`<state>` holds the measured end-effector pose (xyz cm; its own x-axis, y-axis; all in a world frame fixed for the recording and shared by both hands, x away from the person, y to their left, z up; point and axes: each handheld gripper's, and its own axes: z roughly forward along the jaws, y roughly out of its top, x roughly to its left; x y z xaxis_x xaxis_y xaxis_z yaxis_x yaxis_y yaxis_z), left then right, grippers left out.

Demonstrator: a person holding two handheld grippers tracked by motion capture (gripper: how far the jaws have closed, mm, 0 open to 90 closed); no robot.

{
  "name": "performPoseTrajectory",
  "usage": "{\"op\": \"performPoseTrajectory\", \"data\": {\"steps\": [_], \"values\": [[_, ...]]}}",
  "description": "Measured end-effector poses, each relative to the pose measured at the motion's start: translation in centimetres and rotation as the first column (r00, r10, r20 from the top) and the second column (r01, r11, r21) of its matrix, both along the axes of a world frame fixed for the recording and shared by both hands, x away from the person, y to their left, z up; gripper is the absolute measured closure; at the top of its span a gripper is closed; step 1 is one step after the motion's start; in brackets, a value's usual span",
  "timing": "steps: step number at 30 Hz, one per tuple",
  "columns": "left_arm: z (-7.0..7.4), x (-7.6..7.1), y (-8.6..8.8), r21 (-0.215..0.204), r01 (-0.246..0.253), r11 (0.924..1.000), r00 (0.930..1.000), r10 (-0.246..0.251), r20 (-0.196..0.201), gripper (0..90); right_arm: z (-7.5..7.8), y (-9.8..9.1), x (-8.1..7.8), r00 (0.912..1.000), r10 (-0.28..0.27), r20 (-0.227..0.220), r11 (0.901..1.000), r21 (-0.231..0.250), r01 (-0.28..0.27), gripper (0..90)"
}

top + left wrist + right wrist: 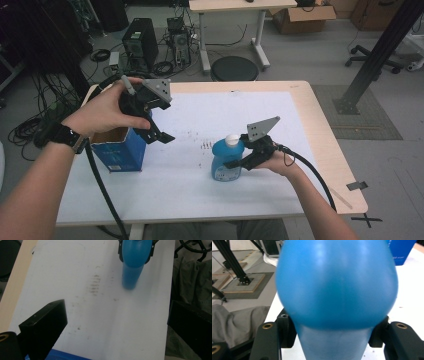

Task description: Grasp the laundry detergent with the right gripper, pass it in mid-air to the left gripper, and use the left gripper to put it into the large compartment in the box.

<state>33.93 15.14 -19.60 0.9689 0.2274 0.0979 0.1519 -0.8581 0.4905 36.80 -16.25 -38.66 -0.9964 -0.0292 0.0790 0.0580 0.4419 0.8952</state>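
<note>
Right claw clamped on blue bottle, blue box nearby

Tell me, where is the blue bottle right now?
In the high view the blue bottle stands on the white table, right of middle, gripped by the right claw. The blue box sits off to its left.

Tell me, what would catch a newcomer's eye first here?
Probably the rounded blue plastic bottle with a white cap, standing near the middle of the white-covered table and clamped between the jaws of the right gripper. To its left, the left gripper hovers open over an open blue cardboard box.
</note>
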Motion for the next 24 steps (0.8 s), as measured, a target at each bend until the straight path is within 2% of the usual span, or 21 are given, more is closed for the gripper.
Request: {"op": "performPoseTrajectory", "data": {"steps": [5, 8, 11, 17, 24], "values": [[0.0, 0.0, -0.1, 0.0, 0.002, 1.0, 1.0, -0.002, -0.001, 3.3, 0.3, -0.1, 0.0, 0.9998, -0.017, 0.003, 0.9998, -0.006, 0.017, 41.7], [0.0, 0.0, -0.2, 0.0, 0.007, 1.0, 1.0, -0.007, 0.0, 3.2, 0.5, -0.1, 0.0, 0.9999, -0.003, -0.013, 0.9999, -0.012, 0.002, 41.8], [0.1, 0.1, -0.3, 0.003, 0.012, 0.9999, 0.9999, -0.012, -0.002, 3.3, 0.9, 0.1, -0.2, 1.0, -0.01, -0.001, 0.9998, -0.02, 0.01, 41.9], [0.6, -0.1, -0.7, 0.002, 0.022, 0.9998, 0.9998, -0.022, 0.004, 3.3, 2.9, 0.2, -0.2, 0.9998, -0.015, 0.013, 0.9998, -0.013, 0.015, 42.0], [1.4, -0.3, -1.0, 0.0, 0.026, 0.9997, 0.9995, -0.026, 0.018, 3.3, 5.9, 1.3, -0.4, 0.9992, -0.001, 0.04, 0.9992, -0.039, 0.002, 42.1]]}}
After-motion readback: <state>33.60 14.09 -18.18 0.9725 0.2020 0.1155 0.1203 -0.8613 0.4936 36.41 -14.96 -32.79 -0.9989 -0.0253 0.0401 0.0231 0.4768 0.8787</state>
